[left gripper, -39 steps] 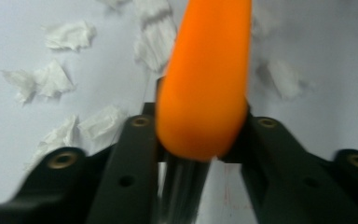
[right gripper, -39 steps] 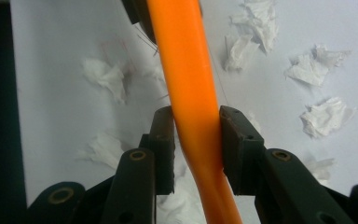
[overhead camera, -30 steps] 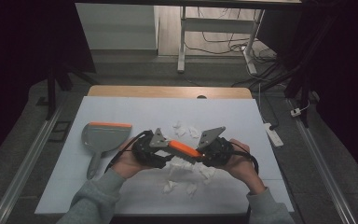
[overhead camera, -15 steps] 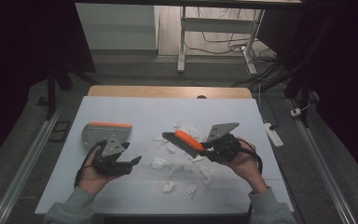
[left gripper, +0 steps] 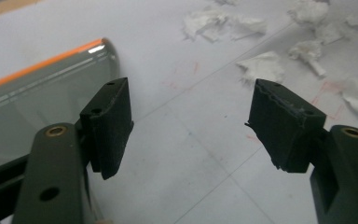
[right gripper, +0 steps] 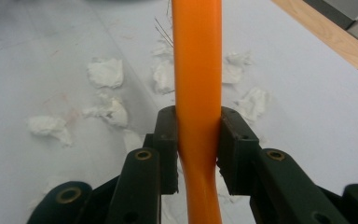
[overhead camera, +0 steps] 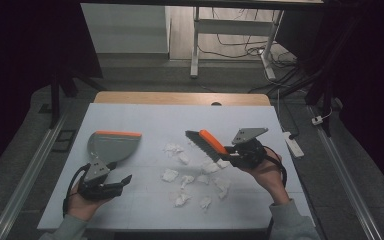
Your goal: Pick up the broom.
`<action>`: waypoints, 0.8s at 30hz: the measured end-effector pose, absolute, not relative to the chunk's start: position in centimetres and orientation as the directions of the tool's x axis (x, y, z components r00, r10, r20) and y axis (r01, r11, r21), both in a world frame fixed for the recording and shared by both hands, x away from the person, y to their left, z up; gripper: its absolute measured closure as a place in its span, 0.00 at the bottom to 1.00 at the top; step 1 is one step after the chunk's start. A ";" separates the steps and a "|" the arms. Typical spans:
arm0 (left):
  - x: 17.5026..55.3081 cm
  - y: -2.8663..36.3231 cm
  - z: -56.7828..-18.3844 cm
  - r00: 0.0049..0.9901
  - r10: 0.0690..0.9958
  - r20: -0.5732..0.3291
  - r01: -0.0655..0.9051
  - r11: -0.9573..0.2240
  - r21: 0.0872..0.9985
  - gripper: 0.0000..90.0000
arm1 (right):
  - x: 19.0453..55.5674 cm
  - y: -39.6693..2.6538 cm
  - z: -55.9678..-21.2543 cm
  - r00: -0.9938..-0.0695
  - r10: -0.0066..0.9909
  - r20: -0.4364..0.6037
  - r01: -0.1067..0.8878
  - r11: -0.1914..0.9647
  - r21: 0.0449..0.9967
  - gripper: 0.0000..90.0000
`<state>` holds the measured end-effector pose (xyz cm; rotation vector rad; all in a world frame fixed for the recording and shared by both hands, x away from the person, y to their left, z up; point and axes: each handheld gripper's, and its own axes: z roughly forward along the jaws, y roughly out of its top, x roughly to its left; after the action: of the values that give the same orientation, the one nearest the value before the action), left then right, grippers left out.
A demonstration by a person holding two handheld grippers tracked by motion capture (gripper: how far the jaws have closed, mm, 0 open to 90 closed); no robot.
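While the right gripper point(overhead camera: 228, 155) clamps the brush point(overhead camera: 206, 144) by its orange handle, the high view shows the bristle head raised above the paper scraps point(overhead camera: 187, 179) spread just ahead of it, and the left gripper point(overhead camera: 115, 181) sitting low beside the grey dustpan point(overhead camera: 111, 145), jaws wide and empty. To sweep well, the pan should probably be gripped and braced first, its orange lip facing the scraps. In the left gripper view, the dustpan point(left gripper: 37, 98) lies just beyond the left-hand jaw, scraps point(left gripper: 261, 65) farther ahead. In the right gripper view, both jaws pinch the brush handle point(right gripper: 198, 79) squarely, scraps point(right gripper: 105, 72) lying either side below it. Both forearms reach forward; the right wrist is cocked upward.
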<state>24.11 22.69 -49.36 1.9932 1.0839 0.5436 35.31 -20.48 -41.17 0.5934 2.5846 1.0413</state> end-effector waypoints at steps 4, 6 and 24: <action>24.7 23.0 -49.9 0.526 0.850 -0.011 0.525 -0.314 0.791 0.33 | 35.6 -21.2 -41.1 -0.855 0.509 -0.101 0.290 0.630 0.720 0.79; 24.9 23.1 -50.0 0.519 0.854 -0.011 0.529 -0.311 0.790 0.33 | 35.7 -21.5 -41.1 -0.849 0.519 -0.099 0.296 0.623 0.724 0.79; 25.8 23.1 -50.2 0.525 0.851 -0.011 0.530 -0.317 0.786 0.30 | 36.1 -22.5 -40.8 -0.822 0.561 -0.103 0.320 0.603 0.731 0.79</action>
<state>25.82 23.07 -50.17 1.9983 1.1228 0.5324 36.07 -22.55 -40.82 0.7131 2.5099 1.0524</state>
